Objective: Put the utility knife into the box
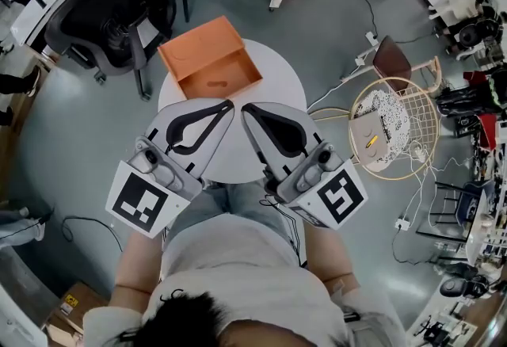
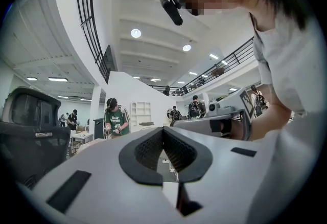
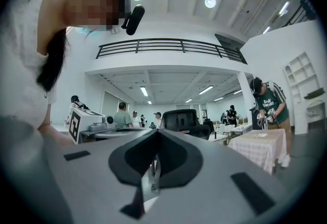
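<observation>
orange box (image 1: 212,64), lid flipped back, open on white counter (image 1: 281,88); left hand-held gripper (image 1: 229,104) and right hand-held gripper (image 1: 245,108) closed, empty.

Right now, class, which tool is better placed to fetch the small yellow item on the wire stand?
Right, probably: the right tool is nearer the wire stand holding the yellow item; the left tool sits farther away.

Box (image 1: 210,60) on table (image 1: 279,88) far edge — chair (image 1: 103,5) behind-left.
</observation>
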Motion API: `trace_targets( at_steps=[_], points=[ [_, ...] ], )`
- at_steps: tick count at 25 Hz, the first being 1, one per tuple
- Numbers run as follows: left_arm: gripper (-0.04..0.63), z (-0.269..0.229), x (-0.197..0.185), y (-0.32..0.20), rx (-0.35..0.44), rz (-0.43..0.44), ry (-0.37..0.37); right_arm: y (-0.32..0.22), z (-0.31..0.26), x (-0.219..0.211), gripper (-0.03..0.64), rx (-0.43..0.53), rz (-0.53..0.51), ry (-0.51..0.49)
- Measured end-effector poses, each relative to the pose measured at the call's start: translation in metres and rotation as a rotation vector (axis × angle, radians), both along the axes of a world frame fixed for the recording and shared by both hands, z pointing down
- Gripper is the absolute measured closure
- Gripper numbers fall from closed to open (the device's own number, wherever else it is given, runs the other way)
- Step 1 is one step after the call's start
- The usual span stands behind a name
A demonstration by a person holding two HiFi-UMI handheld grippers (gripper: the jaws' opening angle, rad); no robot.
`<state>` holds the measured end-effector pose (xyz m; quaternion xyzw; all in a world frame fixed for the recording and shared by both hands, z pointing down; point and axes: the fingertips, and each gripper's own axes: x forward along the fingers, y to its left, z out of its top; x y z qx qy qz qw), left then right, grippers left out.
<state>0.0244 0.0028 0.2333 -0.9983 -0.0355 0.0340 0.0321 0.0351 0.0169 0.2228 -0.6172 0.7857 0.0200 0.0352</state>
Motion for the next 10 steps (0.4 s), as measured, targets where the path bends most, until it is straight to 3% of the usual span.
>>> trace_targets(
  at_steps=[10],
  points=[
    [0.586,-0.0048,-0.0044,0.0013,-0.001,0.016,0.019,-0.0003,-0.0036,-0.0066,0.611,-0.010,0.007,0.034]
  ],
)
